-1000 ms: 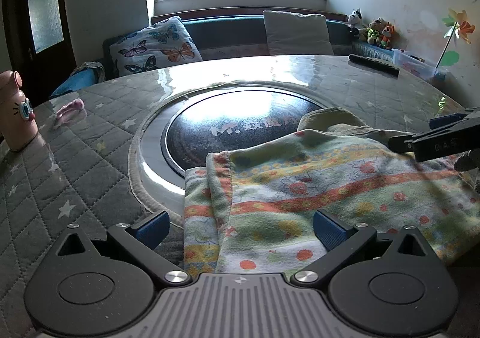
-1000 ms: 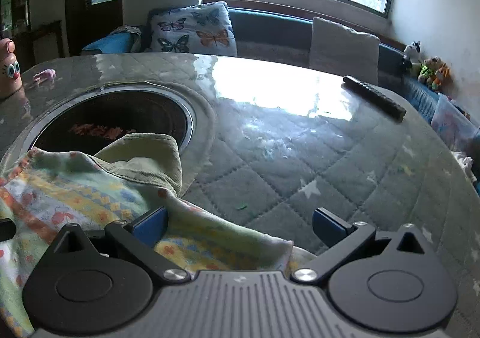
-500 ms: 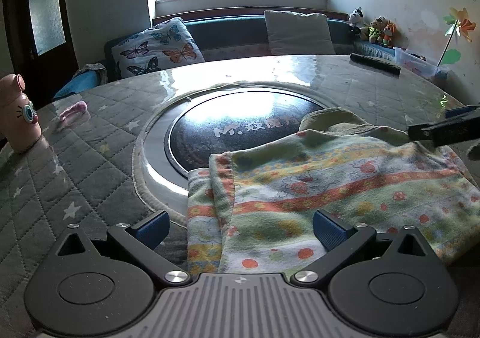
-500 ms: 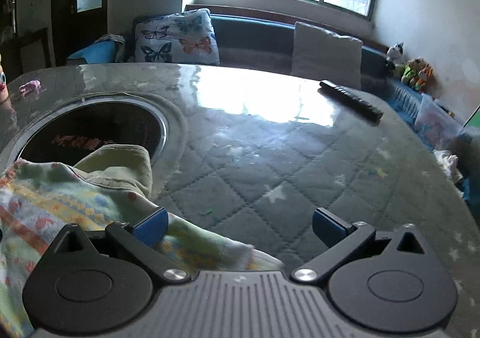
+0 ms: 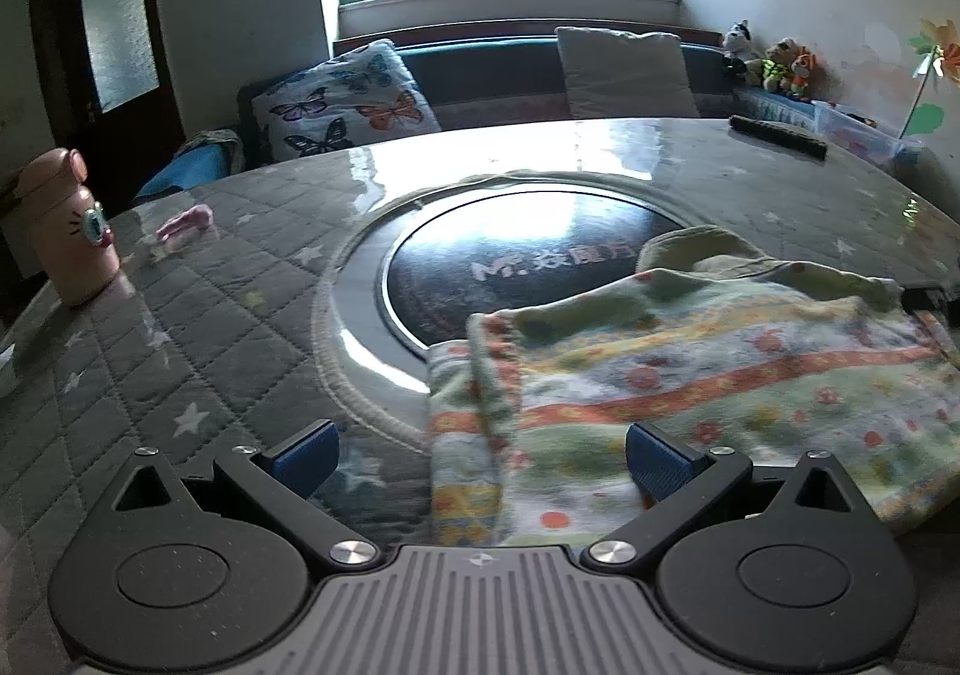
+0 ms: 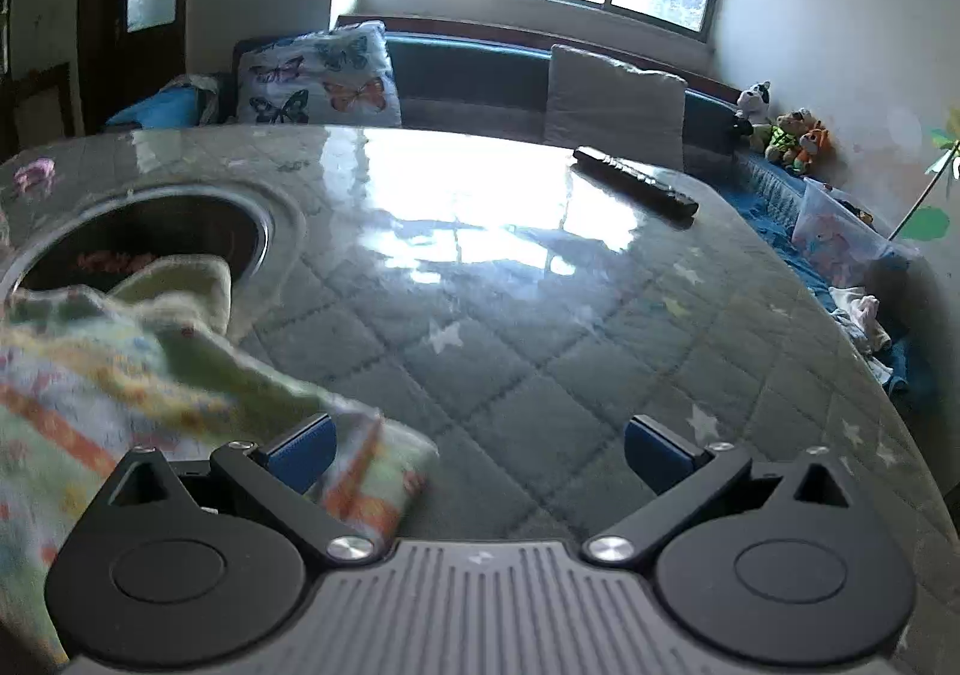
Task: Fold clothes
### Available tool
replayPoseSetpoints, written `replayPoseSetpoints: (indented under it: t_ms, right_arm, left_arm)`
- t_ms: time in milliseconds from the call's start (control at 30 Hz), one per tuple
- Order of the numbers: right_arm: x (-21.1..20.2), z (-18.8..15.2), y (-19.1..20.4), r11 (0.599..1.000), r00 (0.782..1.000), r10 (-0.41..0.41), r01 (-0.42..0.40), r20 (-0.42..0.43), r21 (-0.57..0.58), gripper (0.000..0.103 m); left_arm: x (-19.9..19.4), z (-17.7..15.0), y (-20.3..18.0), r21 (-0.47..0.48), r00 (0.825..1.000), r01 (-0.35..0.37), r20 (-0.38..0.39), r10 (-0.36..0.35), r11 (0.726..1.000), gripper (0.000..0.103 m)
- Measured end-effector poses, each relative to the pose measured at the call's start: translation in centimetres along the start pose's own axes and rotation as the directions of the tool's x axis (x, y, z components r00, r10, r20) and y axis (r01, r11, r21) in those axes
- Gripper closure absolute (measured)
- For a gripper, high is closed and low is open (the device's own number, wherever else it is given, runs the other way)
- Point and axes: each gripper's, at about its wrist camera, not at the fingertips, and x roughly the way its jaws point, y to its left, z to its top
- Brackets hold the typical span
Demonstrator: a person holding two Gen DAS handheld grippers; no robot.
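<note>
Left wrist: left tongs [image 5: 480, 456] gape wide over garment [image 5: 690, 375].

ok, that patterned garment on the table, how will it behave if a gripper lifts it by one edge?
Probably floppy: the patterned garment already lies in soft folds and bunches at its left edge. Likely light, as it looks like thin knit fabric. It may slide rather than stay put, since the table has a glossy, reflective cover under it. Both the left gripper and the right gripper are open now.
</note>
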Motion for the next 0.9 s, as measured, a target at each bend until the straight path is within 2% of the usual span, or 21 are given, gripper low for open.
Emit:
replayPoseSetpoints:
  t_ms: [100,200,433,567,633,767,900]
  right_arm:
    - [-0.2,-0.9,-0.4,1.000,1.000,0.000,0.000,-0.012,0.014,0.000]
    - [-1.7,-1.1,-0.4,1.000,1.000,0.017,-0.017,0.011,0.021,0.000]
    - [-6.3,-3.2,1.8,0.991,0.995,0.076,-0.068,0.070,-0.115,0.000]
    - [-6.9,-4.9,2.5,0.986,0.998,0.047,-0.038,0.048,-0.160,0.000]
    - [-6.9,-5.3,2.3,0.989,0.998,0.054,-0.047,0.040,-0.142,0.000]
    - [-7.8,-4.6,2.5,0.989,0.996,0.058,-0.049,0.065,-0.137,0.000]
    - [-8.6,-4.1,3.9,0.983,0.989,0.116,-0.101,0.095,-0.153,0.000]
  left_arm:
    - [-0.1,-0.1,0.4,-0.013,1.000,-0.012,-0.007,0.012,1.000,0.000]
    - [-0.4,-0.3,0.6,-0.005,1.000,-0.016,-0.006,0.016,1.000,0.000]
    - [-0.7,-0.8,1.1,-0.005,0.999,-0.032,-0.013,0.032,0.999,0.000]
    - [-0.6,-1.2,1.3,-0.008,0.999,-0.033,-0.017,0.033,0.999,0.000]
    - [-0.7,-1.3,1.4,-0.014,0.999,-0.034,-0.018,0.034,0.999,0.000]
    - [-1.3,-1.4,1.7,-0.018,0.999,-0.039,-0.008,0.039,0.999,0.000]
    - [-1.3,-1.8,2.2,-0.025,0.999,-0.047,-0.017,0.046,0.999,0.000]
